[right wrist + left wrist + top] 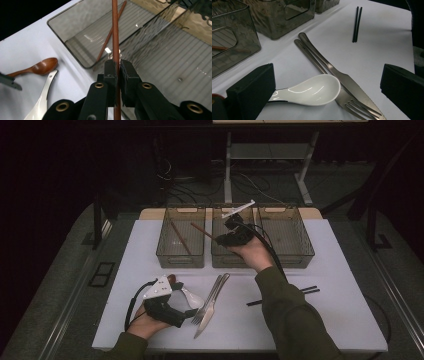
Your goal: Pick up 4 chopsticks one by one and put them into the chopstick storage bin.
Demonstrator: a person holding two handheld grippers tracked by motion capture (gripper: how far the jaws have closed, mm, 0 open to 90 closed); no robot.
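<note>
The right gripper [218,239] is up over the row of three smoky see-through plastic bins at the far side of the white table [340,310], and its jaws are clamped almost fully together on a reddish-brown wooden chopstick [115,30]. In the right gripper view the stick runs straight up between the two black pads, pinched tight. From above, the chopstick [202,230] pokes out to the left from the gripper, sitting above the boundary between the left bin [165,251] and the middle bin [218,262]. A second reddish-brown chopstick [178,237] already lies flat inside the left bin.

The left gripper [192,312] is down at the near left of the table, jaws spread wide and holding nothing. In its own view a glossy white ceramic soup spoon [312,90] lies on the table between the jaws, handle end right by the left jaw, though I can't tell if it touches. Just right of that spoon are a steel table knife [342,77] and a steel fork [348,103], lying side by side and overlapping. A brown wooden spoon [37,68] sits near the white one. Further right, well apart, a pair of black chopsticks [283,297] lies on the table.
</note>
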